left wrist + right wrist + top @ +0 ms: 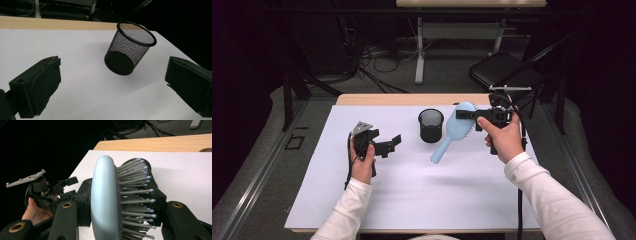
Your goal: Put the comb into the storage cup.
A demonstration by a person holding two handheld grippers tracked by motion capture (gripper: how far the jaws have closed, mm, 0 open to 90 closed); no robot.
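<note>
We are looking down on a wooden bench (362, 99) lying under a white sheet (412, 195), lit brightly while the room around it is sinking into darkness. Beyond it, grey carpet (377, 82) is carrying a tangle of black cables (367, 60), a second table's white legs (419, 50) are standing at the far side, and a black chair (499, 67) is waiting at right.

Light blue hairbrush (455, 129) was held up off the white worktop by its oval head, bristles facing sideways, handle slanting down toward the worktop. Black mesh cup (431, 125) stood upright and empty just beside it, near the worktop's far edge.
</note>
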